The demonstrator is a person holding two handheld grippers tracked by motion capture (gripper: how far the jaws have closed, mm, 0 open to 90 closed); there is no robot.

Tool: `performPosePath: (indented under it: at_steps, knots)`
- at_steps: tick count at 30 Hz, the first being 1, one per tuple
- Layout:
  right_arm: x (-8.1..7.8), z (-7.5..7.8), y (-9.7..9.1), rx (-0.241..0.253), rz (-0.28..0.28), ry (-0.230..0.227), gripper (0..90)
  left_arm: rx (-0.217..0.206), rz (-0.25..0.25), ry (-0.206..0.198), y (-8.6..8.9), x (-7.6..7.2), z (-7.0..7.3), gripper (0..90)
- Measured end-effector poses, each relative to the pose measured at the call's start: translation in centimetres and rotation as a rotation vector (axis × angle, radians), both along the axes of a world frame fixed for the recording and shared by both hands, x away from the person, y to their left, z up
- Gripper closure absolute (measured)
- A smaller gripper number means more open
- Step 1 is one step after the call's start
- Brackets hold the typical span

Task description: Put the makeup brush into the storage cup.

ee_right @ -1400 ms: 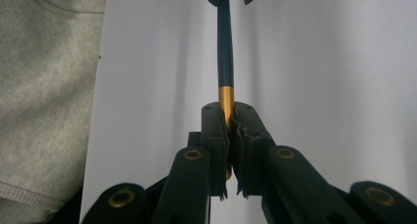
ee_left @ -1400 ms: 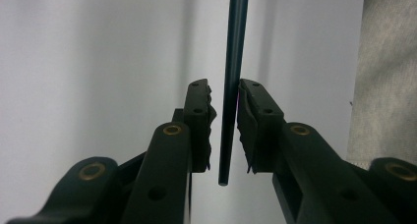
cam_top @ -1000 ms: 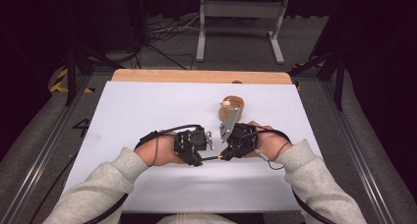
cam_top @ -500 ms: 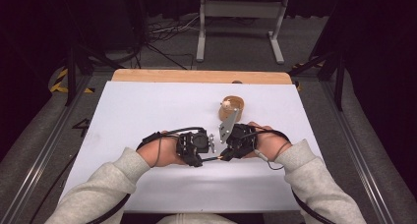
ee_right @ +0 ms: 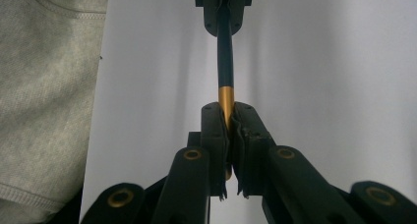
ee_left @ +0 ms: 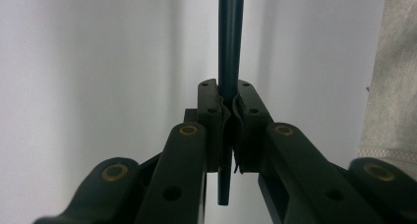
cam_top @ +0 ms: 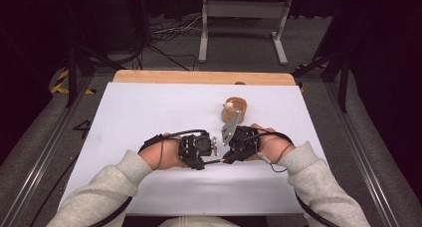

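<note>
A thin dark pen (ee_right: 225, 62) with a gold band runs between my two grippers, low over the white table (cam_top: 149, 112). My left gripper (ee_left: 228, 94) is shut on its dark shaft (ee_left: 230, 37). My right gripper (ee_right: 227, 111) is shut on the gold-banded end. In the right gripper view the left gripper (ee_right: 224, 8) clamps the pen's far part at the top edge. From above, the left gripper (cam_top: 211, 157) and right gripper (cam_top: 227, 156) face each other tip to tip near the table's front middle, with the pen (cam_top: 219, 161) bridging them.
A round tan wooden holder (cam_top: 234, 109) stands just beyond the right gripper. A wooden strip (cam_top: 199, 77) edges the table's far side. Grey sleeves (cam_top: 109, 182) come in from the front. A metal stand (cam_top: 239, 10) and cables lie on the floor behind.
</note>
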State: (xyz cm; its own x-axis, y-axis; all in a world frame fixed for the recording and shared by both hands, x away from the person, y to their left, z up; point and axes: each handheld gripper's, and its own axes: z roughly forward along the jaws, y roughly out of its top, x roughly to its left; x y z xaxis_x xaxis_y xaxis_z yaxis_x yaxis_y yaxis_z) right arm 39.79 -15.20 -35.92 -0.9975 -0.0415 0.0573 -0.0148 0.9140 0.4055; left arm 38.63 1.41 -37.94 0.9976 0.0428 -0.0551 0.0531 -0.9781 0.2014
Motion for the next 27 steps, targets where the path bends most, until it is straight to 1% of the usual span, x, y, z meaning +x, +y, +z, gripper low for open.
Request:
performPosePath:
  at_steps: [1,2,5,6,8,10,11,12,13,14,15,16,18,21,22,23,25,26,27]
  knots:
    - [0.0,0.0,0.0,0.0,-0.001,0.0,84.0,-0.009,0.001,0.003,0.0,0.0,0.0,84.0]
    - [0.0,0.0,0.0,0.0,-0.001,0.0,84.0,-0.009,0.001,0.003,0.0,0.0,0.0,84.0]
    - [0.0,0.1,-0.1,0.0,-0.014,0.009,82.6,-0.016,-0.002,-0.009,0.0,0.0,0.1,84.0]
    - [-0.1,0.1,-0.2,0.001,-0.022,0.007,79.7,-0.015,-0.004,-0.017,0.0,0.0,0.2,84.0]
    - [0.0,0.2,-0.4,0.01,-0.033,0.007,72.7,-0.018,-0.005,-0.011,0.1,0.0,0.3,84.0]
    - [0.2,0.3,-0.6,0.027,-0.042,-0.015,64.4,-0.021,-0.006,-0.012,0.1,0.0,0.3,84.0]
    - [0.2,0.3,-0.6,0.027,-0.042,-0.015,64.4,-0.03,-0.006,-0.011,0.2,0.1,0.3,84.0]
    - [0.2,0.3,-0.8,0.036,-0.045,-0.02,63.0,-0.03,-0.01,-0.026,0.2,0.2,0.3,83.9]
    - [0.2,0.4,-1.0,0.049,-0.054,-0.016,61.2,-0.03,-0.005,-0.018,0.3,0.2,0.3,83.9]
    - [0.1,0.5,-1.2,0.057,-0.059,-0.017,59.3,-0.029,-0.005,-0.018,0.3,0.2,0.3,84.0]
    - [0.1,0.6,-1.4,0.07,-0.067,-0.015,56.5,-0.037,-0.007,-0.026,0.4,0.3,0.3,83.9]
    - [0.1,0.6,-1.6,0.083,-0.075,-0.029,53.0,-0.05,-0.004,-0.031,0.4,0.3,0.2,84.0]
    - [0.0,0.6,-2.0,0.111,-0.095,-0.039,46.9,-0.057,0.003,-0.017,0.6,0.3,0.4,84.0]
    - [-0.1,0.8,-2.7,0.151,-0.124,-0.037,40.5,-0.068,0.0,-0.023,0.7,0.3,0.5,83.9]
    - [-0.1,0.8,-2.7,0.151,-0.124,-0.037,40.5,-0.08,-0.006,-0.028,0.9,0.4,0.6,83.9]
    - [-0.3,0.9,-3.1,0.17,-0.138,-0.041,37.6,-0.087,-0.002,-0.029,1.0,0.4,0.7,83.9]
    - [-0.5,1.0,-3.7,0.206,-0.16,-0.061,30.0,-0.109,0.005,-0.028,1.3,0.4,0.7,83.9]
    - [-0.7,1.0,-4.0,0.231,-0.178,-0.084,26.5,-0.116,0.004,-0.028,1.5,0.5,0.7,83.9]
    - [-0.8,1.1,-4.4,0.245,-0.191,-0.103,24.7,-0.12,0.018,-0.027,1.7,0.4,0.8,83.9]
